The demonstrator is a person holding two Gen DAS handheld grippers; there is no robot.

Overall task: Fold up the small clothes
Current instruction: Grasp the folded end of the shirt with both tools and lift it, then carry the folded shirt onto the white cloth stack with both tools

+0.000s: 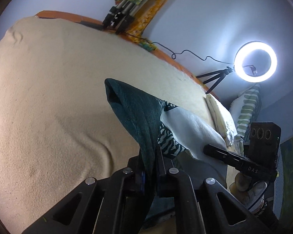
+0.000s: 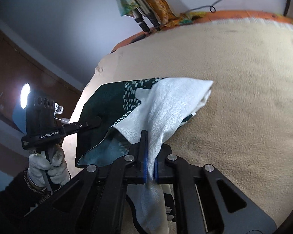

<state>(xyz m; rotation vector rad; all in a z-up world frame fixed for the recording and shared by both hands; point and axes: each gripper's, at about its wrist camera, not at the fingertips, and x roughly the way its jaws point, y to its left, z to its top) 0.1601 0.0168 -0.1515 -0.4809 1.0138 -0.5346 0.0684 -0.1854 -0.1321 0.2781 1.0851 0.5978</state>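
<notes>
A small garment of dark green cloth with a white patterned part hangs between my two grippers above the beige blanket. My left gripper is shut on its dark green edge. My right gripper is shut on its white part. In the left wrist view the right gripper grips the white cloth at the right. In the right wrist view the left gripper pinches the green cloth at the left. The garment's lower end hangs out of sight below the fingers.
The blanket covers a bed with an orange edge. A lit ring light on a tripod stands at the right. Folded pale cloths and a striped pillow lie at the bed's right end. A brown door is at the left.
</notes>
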